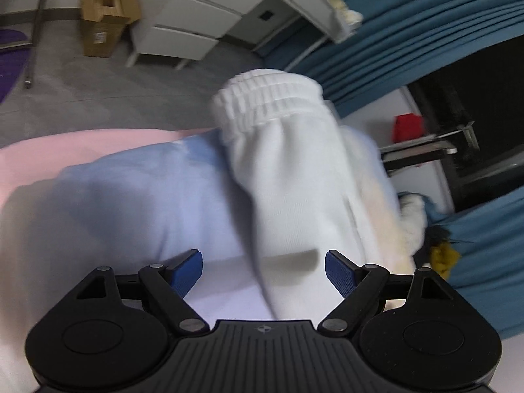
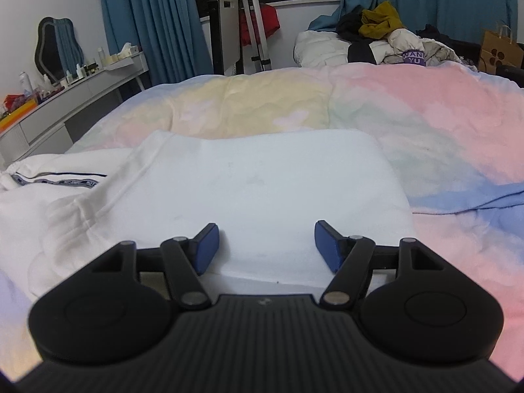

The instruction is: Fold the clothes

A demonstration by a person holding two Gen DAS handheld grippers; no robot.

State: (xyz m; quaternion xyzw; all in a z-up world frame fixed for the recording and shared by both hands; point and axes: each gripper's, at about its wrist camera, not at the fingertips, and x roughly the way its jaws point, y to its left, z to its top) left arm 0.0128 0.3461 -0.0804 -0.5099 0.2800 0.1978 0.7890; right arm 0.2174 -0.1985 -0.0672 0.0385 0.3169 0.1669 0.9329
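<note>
Left gripper point(image 1: 263, 270) open over white garment point(image 1: 294, 196), elastic cuff point(image 1: 265, 101) raised near bed point(image 1: 82, 157) edge; cardboard box point(image 1: 104, 16) on floor beyond.

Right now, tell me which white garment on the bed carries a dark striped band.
The crumpled white garment left of the right tool; the folded white piece beside it is plain.

A home bedroom. A bed with a pastel pink-blue-yellow duvet point(image 2: 409, 114) fills it. Teal pleated curtains point(image 2: 154, 23) and a white dressing table point(image 2: 82, 88) with bottles stand near.
</note>
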